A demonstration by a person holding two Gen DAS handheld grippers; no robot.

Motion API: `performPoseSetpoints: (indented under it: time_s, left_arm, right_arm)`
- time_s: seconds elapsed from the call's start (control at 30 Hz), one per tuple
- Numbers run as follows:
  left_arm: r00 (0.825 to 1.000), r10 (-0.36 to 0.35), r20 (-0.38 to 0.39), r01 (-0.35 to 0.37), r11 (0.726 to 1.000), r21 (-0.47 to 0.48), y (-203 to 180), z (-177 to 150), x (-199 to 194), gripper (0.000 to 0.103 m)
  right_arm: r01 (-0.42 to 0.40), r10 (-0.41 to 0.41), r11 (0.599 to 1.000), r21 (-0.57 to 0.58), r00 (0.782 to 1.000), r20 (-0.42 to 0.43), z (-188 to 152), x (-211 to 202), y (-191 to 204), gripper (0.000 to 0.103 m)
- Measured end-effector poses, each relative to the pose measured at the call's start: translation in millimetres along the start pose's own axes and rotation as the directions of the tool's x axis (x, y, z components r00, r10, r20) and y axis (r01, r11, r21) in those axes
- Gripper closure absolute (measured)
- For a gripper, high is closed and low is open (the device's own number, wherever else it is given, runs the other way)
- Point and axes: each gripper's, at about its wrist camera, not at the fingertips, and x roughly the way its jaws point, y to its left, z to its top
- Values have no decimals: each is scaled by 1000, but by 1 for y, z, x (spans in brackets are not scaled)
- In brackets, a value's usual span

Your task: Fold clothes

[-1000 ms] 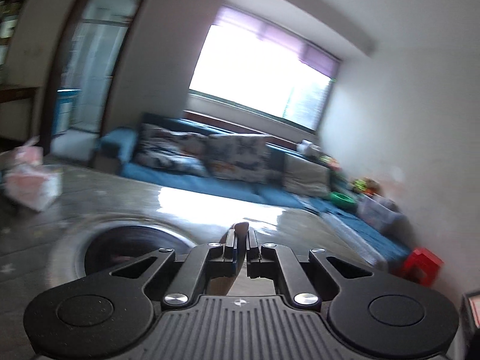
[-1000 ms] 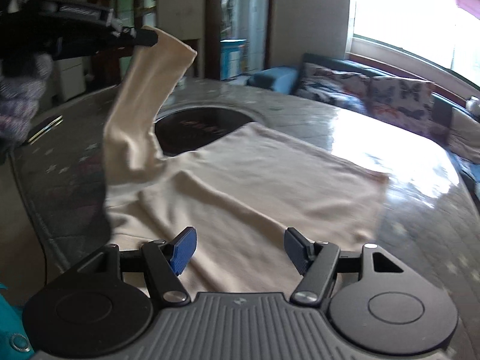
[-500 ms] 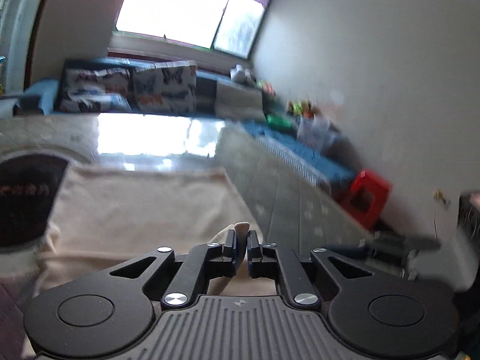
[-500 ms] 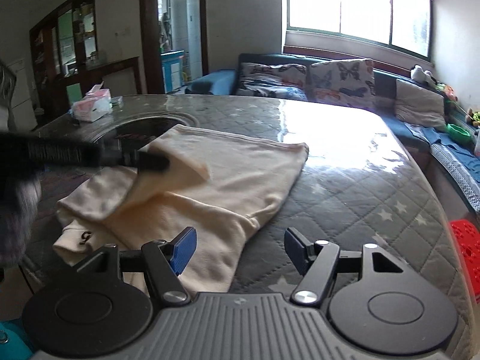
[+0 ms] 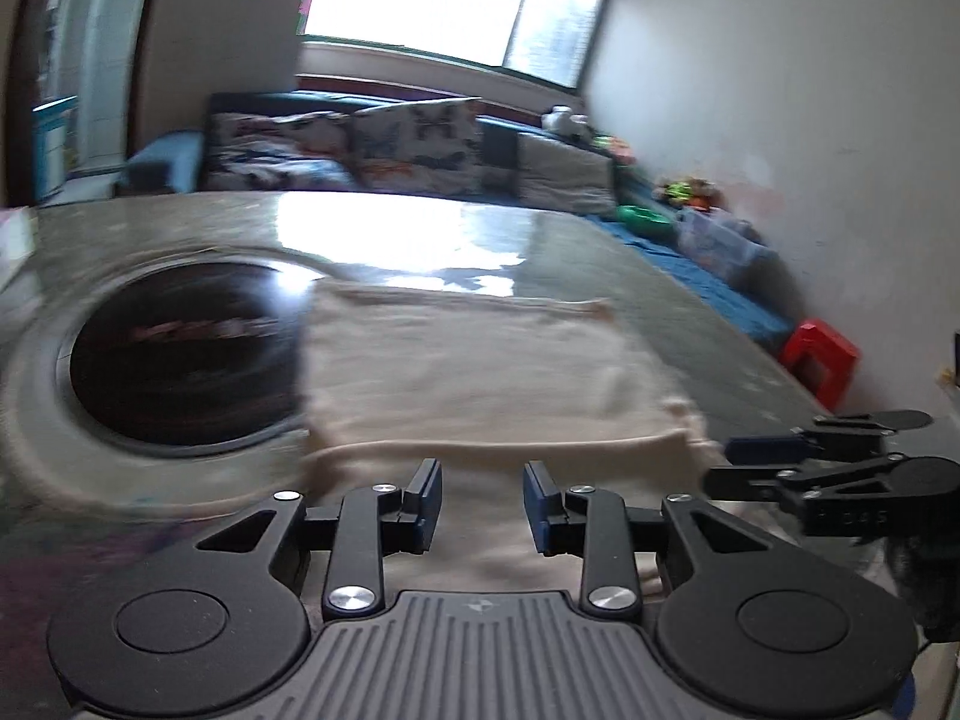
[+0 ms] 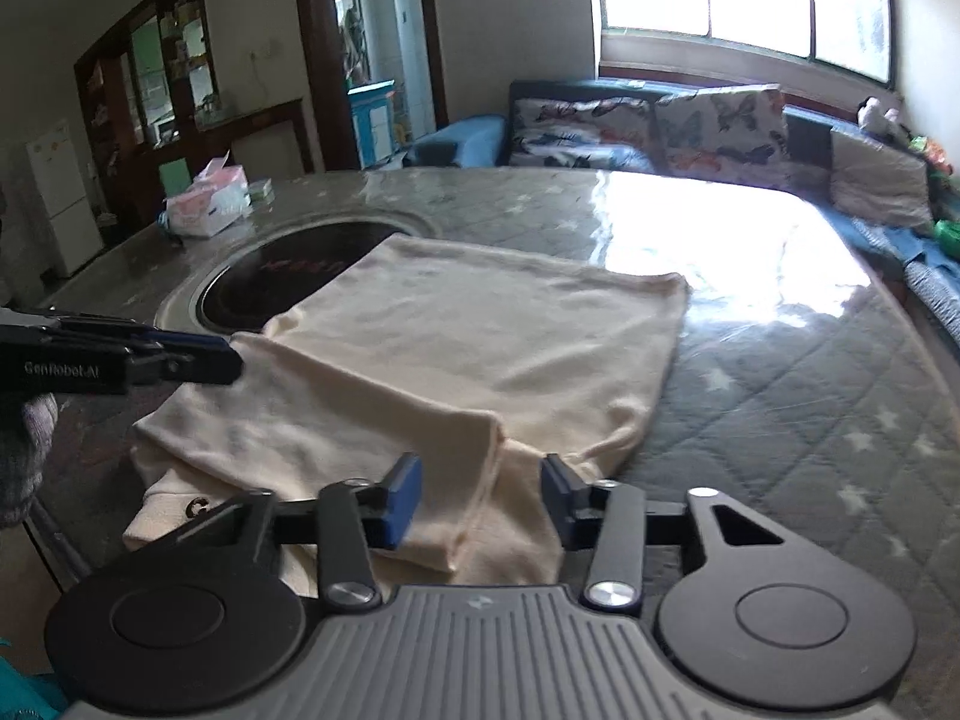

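Cream garment (image 6: pixel 480 354) on table (image 6: pixel 780 372): soft, light, limp. Left gripper (image 5: pixel 483 504), right gripper (image 6: pixel 477 501): fingers apart, empty. Pinch near folded edge.

The worktop (image 6: pixel 780 372) is covered in a grey quilted cloth with white stars under a glossy sheet that mirrors the window. A round dark plate (image 6: pixel 282 282) is sunk into it. A cream garment (image 6: pixel 456 354) lies flat on the worktop, part folded, one corner overlapping the plate's rim. Near the far edge sits a pink tissue box (image 6: pixel 210 201).
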Motion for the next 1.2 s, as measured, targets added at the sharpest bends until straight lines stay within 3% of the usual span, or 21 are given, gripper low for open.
performPoseSetpoints:
  time_s: [0.17,0.23,0.4,0.53,0.73,0.93,1.03,1.2]
  left_arm:
    - [999,42,-13,-42,999,-13,22,-6,2,73]
    - [999,50,-20,-50,999,-14,24,-6,6,73]
    - [997,73,-30,-74,997,-25,35,-8,10,73]
    - [993,109,-48,-110,994,-26,45,-12,12,72]
    - [997,77,1,-77,996,-50,42,-2,3,73]
    - [996,91,-20,-91,996,-6,32,4,24,72]
    - [993,111,-31,-111,994,9,38,0,31,69]
    - [994,109,-6,-109,992,57,33,4,20,70]
  right_arm:
    - [-14,14,1000,10,999,-32,2,15,5,75]
    - [-9,10,1000,11,999,-44,1,18,7,88]
    - [1,-1,1000,24,999,-36,3,13,9,96]
    - [-8,8,1000,13,1000,-3,9,-3,17,96]
    - [29,-26,998,52,998,-57,4,11,9,96]
    - [16,-14,999,44,999,-29,7,5,12,96]
    - [30,-27,998,60,998,-53,3,8,8,96]
    - [70,-69,997,16,997,-44,3,3,7,86]
